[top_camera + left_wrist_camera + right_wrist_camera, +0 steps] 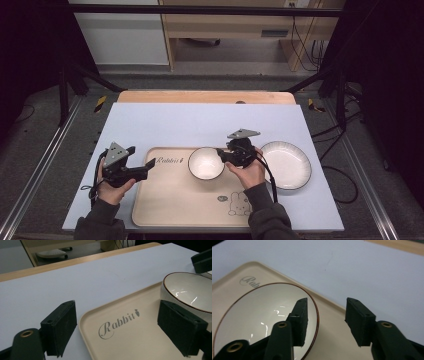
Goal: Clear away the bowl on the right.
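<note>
A white bowl (206,163) (187,292) (257,315) with a thin brown rim stands upright on a beige tray (170,200) (130,340) (332,322) printed "Rabbit". My right gripper (221,155) (327,312) is open at the bowl's right edge. It straddles the rim, one jaw over the inside and the other outside, well apart from the wall. My left gripper (141,156) (117,322) is open above the tray's left edge, with nothing between its jaws, pointing toward the bowl.
A white plate (287,164) lies on the pale mat (200,120) right of the tray, close behind my right hand. The mat covers a wooden table (205,96). Black frame legs and cables stand on the floor at both sides.
</note>
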The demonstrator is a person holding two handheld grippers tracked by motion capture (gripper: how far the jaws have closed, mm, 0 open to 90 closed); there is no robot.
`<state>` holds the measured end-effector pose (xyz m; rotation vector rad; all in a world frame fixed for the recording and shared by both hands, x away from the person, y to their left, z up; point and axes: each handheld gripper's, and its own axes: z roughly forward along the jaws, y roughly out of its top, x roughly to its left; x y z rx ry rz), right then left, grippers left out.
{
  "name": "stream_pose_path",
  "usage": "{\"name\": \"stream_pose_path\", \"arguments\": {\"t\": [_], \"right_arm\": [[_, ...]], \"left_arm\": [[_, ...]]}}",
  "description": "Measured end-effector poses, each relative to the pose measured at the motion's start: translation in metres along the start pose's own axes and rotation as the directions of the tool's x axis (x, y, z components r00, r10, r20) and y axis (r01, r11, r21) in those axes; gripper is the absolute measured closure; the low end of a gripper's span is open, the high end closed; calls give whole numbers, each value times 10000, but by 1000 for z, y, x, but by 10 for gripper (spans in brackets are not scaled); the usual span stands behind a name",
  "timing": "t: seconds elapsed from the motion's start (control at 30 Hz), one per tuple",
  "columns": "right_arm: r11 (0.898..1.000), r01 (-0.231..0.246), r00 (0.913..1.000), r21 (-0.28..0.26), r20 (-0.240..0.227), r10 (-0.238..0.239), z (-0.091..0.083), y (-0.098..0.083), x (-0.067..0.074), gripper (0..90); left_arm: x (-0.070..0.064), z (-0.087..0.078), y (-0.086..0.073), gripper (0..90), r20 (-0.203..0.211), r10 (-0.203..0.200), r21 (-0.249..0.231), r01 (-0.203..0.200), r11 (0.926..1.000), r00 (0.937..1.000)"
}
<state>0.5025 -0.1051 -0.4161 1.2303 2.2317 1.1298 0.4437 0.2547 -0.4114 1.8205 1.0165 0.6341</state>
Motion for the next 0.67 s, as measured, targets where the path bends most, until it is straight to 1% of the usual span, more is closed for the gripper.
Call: {"name": "stream_pose_path", "arguments": {"t": [0.1,0.17,0.2,0.27,0.33,0.43,0.5,0.57,0.6,0.67], "right_arm": [[9982,179,9998,-575,52,-176,-11,1,0,419],[9965,189,9998,-813,124,-179,-16,1,0,362],[9947,202,9997,-1010,134,-190,-19,1,-1,315],[9923,89,9999,-1239,59,-82,-23,1,-2,273],[9882,83,9999,-1526,68,-74,-27,0,-4,239],[9835,-34,10000,-1808,-27,30,-33,-1,-7,199],[9813,5,10000,-1926,-50,-15,-37,-2,-9,184],[9793,-52,10000,-2026,-12,50,-41,-4,-11,172],[9775,27,10000,-2109,-17,-31,-43,-4,-12,168],[9751,38,10000,-2218,-56,-52,-46,-6,-13,168]], "left_arm": [[0,0,0,154,2,-12,-4,12,10000,10000],[0,0,0,153,8,-6,-1,6,10000,10000],[0,0,0,153,11,-5,0,5,10000,10000],[0,0,0,152,13,-10,1,10,10000,10000],[0,0,0,151,11,-24,-12,24,10000,10000],[1,-1,0,148,-15,-73,-25,73,10000,10000],[2,-1,0,147,-47,-106,-70,106,9999,9999],[3,-2,0,145,-52,-142,-67,142,9999,9999],[4,-2,0,145,-66,-166,-73,165,9998,9998],[5,-2,0,143,-86,-192,-82,191,9998,9998]]}}
